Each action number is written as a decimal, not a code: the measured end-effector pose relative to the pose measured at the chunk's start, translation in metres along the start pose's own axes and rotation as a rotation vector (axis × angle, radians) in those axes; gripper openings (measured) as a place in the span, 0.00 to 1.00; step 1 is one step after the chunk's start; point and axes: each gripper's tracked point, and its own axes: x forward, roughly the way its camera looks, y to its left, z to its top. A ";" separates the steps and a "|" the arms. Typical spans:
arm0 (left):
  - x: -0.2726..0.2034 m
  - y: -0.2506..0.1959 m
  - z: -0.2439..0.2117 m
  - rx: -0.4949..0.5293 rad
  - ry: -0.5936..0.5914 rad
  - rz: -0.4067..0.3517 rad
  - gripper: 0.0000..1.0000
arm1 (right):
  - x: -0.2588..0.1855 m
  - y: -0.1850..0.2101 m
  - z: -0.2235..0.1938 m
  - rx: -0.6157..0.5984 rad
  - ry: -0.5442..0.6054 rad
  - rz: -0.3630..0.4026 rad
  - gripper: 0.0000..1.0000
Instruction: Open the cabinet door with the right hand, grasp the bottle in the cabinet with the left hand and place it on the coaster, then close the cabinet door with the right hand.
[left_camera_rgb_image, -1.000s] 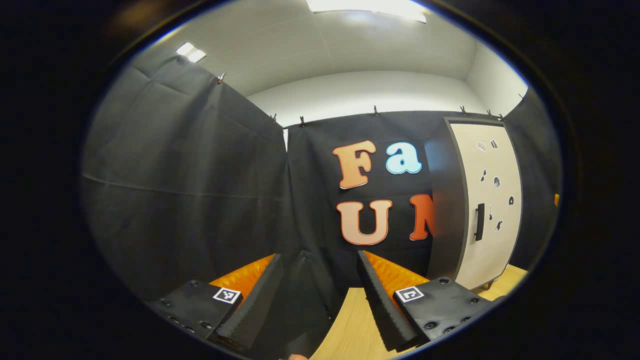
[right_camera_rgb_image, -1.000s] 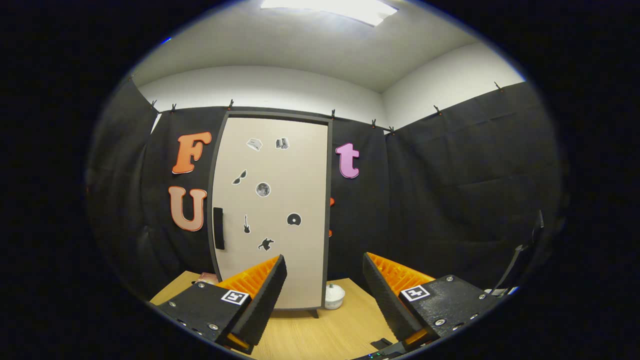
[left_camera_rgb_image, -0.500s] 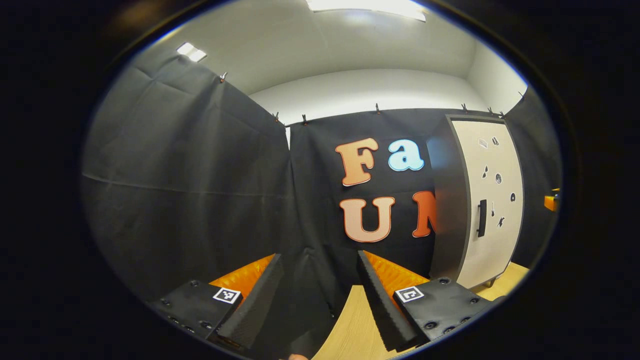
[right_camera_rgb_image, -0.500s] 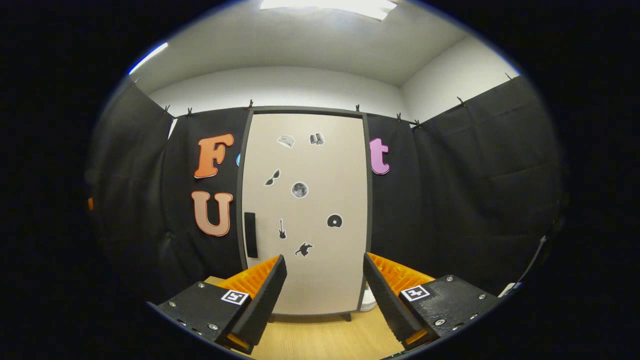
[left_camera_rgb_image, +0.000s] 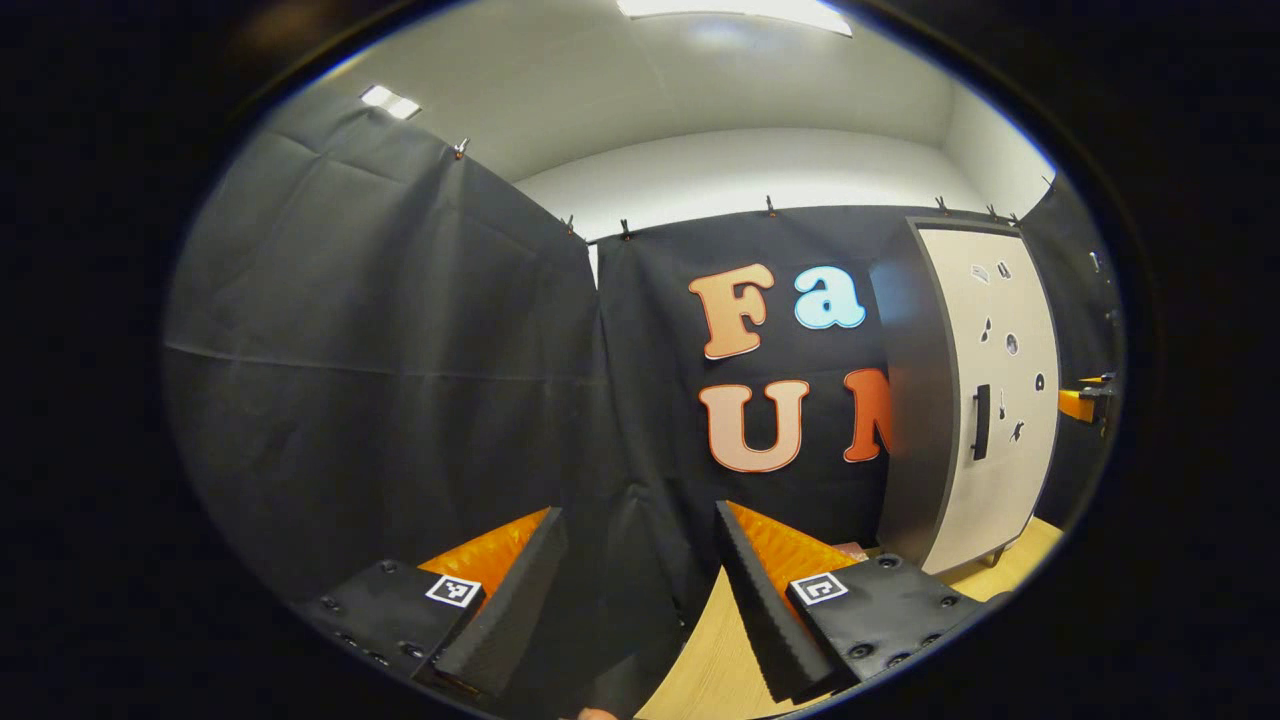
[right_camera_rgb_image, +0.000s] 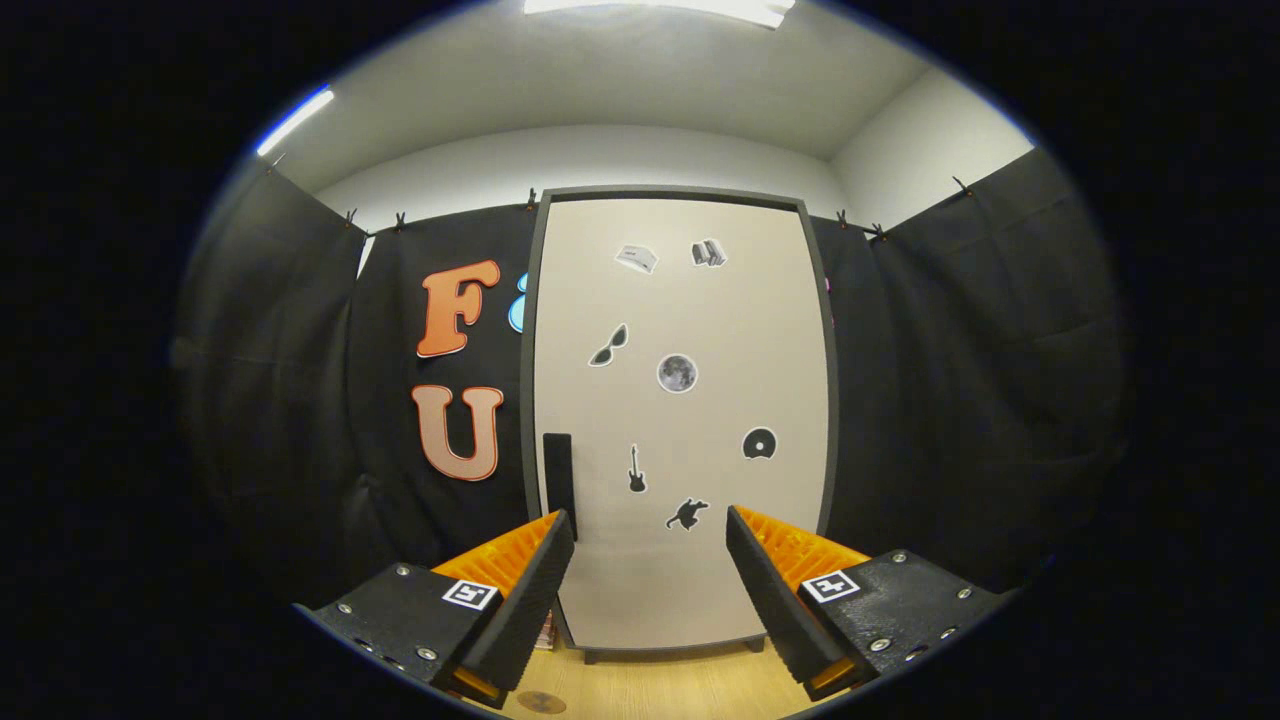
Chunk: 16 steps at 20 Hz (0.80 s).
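Observation:
A tall cabinet (right_camera_rgb_image: 680, 400) with a beige door and dark frame stands straight ahead in the right gripper view. Its door is shut, so the inside is hidden. A black vertical handle (right_camera_rgb_image: 559, 470) sits on the door's left edge, just above my right gripper's left fingertip. My right gripper (right_camera_rgb_image: 650, 515) is open and empty, a short way in front of the door. In the left gripper view the cabinet (left_camera_rgb_image: 985, 400) stands far right, with the handle (left_camera_rgb_image: 981, 422) visible. My left gripper (left_camera_rgb_image: 638, 510) is open and empty, facing the black cloth wall.
The wooden table (right_camera_rgb_image: 640, 690) runs under the cabinet's short feet. A small round brown disc (right_camera_rgb_image: 541, 702) lies on it near my right gripper. A small pinkish thing (left_camera_rgb_image: 850, 548) lies by the cabinet's left side. The other gripper (left_camera_rgb_image: 1085, 400) shows beyond the cabinet.
My right gripper has moved closer to the cabinet and squared up on the door, which now looks larger. The left gripper has shifted slightly; the other gripper has come into its view.

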 end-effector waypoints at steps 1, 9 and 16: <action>-0.001 0.004 -0.001 0.002 0.002 0.006 0.96 | 0.010 0.007 -0.002 0.000 0.004 0.002 0.95; -0.010 0.042 -0.014 0.021 0.024 0.087 0.97 | 0.084 0.058 -0.030 -0.035 0.043 0.033 0.94; -0.012 0.067 -0.014 0.037 0.021 0.142 0.96 | 0.139 0.074 -0.057 -0.041 0.095 0.012 0.83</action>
